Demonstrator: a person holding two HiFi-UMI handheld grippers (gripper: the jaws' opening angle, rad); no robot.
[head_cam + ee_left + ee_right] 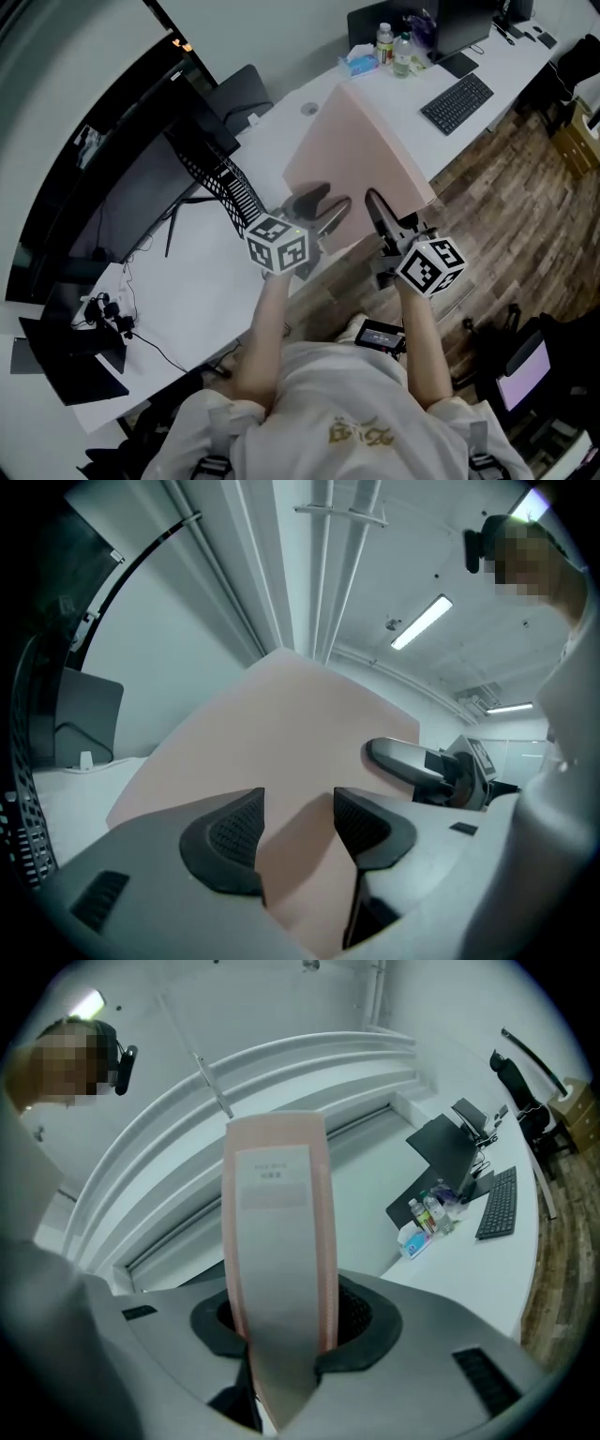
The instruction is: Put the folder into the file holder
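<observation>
At the far left, one dark monitor (122, 202) stands on the white surface (216, 272). Just right of it is the single black wire-mesh file holder (225, 183), with nothing pink in it. Next comes the left tool (323, 206), one of two, each carrying one marker cube. In the left gripper view the left tool (298, 827) is released: its two ribbed pads stand wide apart and press on nothing. The broad face of the one pink folder (281, 724) shows in the gap and beyond it. In the head view the folder (361, 155) is up in the air, tilted. It hangs over the front edge of the surface, to the right of the file holder and apart from it. The right tool (377, 208) meets the folder's lower right edge. The right gripper view shows the right tool (278, 1326) clenched on the spine of the folder (277, 1241), one pad on each side. One white label runs up that spine; its print is too blurred to read. Farther right, at the back of the surface, are two bottles (383, 42) (403, 54) and one black keyboard (457, 103).
</observation>
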